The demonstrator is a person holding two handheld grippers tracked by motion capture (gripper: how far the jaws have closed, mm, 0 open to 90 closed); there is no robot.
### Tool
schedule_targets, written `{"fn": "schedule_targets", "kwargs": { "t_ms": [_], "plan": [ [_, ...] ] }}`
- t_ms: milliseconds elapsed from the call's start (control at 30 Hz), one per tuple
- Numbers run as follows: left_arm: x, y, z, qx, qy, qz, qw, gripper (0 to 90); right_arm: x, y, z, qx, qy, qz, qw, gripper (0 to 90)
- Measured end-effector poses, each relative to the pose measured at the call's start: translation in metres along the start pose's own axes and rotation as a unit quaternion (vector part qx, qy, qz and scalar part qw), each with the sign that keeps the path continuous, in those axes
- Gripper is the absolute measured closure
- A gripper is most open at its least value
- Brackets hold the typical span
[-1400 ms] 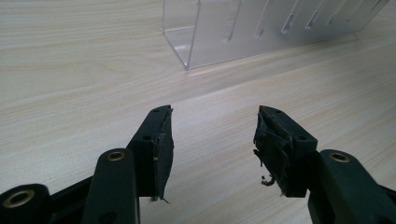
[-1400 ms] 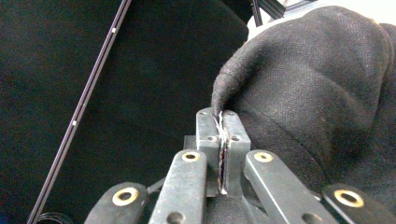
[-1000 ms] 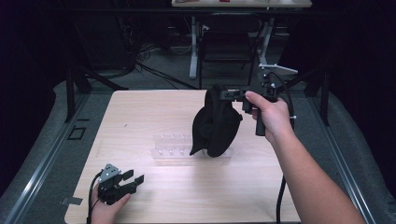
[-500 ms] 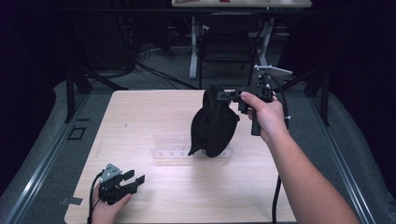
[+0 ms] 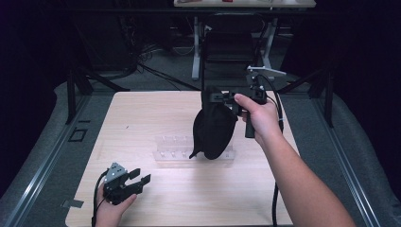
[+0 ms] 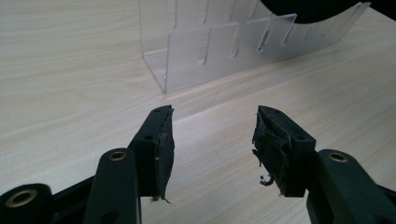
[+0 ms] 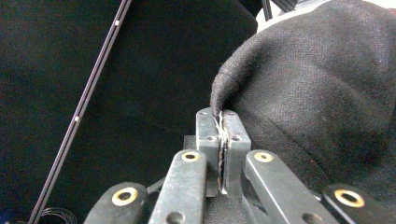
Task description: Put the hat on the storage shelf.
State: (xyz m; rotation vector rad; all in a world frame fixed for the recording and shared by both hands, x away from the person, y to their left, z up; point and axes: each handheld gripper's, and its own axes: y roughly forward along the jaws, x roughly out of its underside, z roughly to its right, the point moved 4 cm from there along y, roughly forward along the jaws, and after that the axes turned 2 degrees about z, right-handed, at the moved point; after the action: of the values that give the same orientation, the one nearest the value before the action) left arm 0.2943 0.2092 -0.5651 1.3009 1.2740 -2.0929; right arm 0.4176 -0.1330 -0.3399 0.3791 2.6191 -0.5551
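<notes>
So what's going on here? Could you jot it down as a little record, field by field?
Held thing: black cloth, possibly a hat, hanging in the air
Held by: right gripper, jaws shut on the cloth's edge
Beneath it: clear plastic rack with slots, standing on the table
Left gripper: jaws open, nothing between them, low over the table's near left part, pointing toward the rack
Table: light wood
</notes>
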Motion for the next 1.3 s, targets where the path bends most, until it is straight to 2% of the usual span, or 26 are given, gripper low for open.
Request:
{"fn": "schedule_targets", "kwargs": {
  "t_ms": [300,433,700,800,1000,1300],
  "plan": [
    [-0.018,0.006,0.015,0.013,0.027,0.01,0.9995,49.3,0.002,0.006,-0.003,-0.005,0.002,0.002,1.0,88.5],
    [-0.029,0.013,0.027,0.026,0.036,0.017,0.9989,49.2,0.002,0.01,-0.002,-0.012,0.004,0.002,0.9999,88.5],
    [-0.05,0.025,0.046,0.044,0.057,0.024,0.9971,49.7,0.002,0.013,-0.003,-0.01,0.0,0.0,1.0,88.5],
    [-0.055,0.027,0.052,0.049,0.061,0.025,0.9966,50.4,0.002,0.013,-0.003,-0.009,-0.002,0.0,1.0,88.5],
    [-0.066,0.036,0.071,0.068,0.072,0.03,0.9946,52.0,0.004,0.014,-0.002,-0.01,-0.001,0.001,0.9999,88.5],
    [-0.075,0.042,0.085,0.08,0.076,0.032,0.9934,51.6,0.004,0.015,-0.002,-0.011,0.0,0.001,0.9999,88.5]
  ]
}}
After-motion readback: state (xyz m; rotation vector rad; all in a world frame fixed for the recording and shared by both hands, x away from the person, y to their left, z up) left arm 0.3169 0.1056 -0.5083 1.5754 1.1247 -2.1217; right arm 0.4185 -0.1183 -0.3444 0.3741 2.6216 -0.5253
